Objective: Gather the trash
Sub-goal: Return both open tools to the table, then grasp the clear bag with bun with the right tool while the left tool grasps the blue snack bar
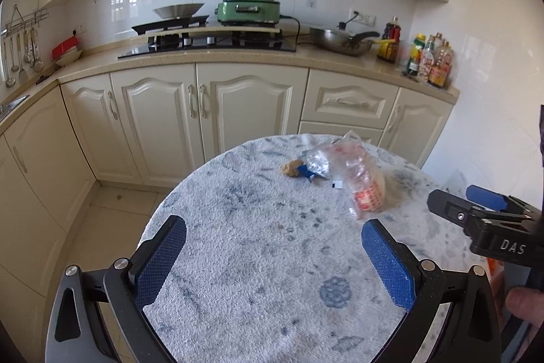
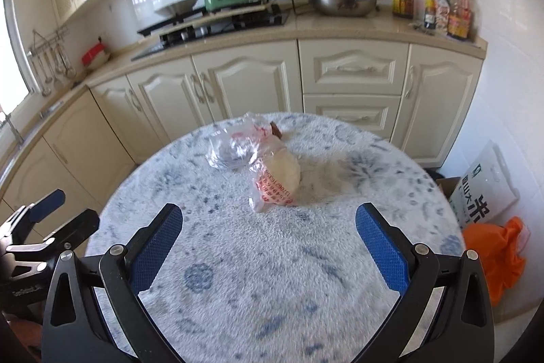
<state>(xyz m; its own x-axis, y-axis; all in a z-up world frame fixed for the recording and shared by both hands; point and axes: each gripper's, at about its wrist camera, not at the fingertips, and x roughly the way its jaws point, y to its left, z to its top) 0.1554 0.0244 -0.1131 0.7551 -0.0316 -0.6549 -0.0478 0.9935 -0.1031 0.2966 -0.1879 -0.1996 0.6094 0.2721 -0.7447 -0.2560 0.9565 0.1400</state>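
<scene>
While both hover level, left claw spread empty, right claw likewise, above table.

The left hand-held gripper has matte black angular arms joined by round silver screws, and its fingers carry blue cross-hatched pads. The right hand-held gripper is built alike, with white "DAS" lettering on its black body. At five o'clock shows bare skin.
</scene>
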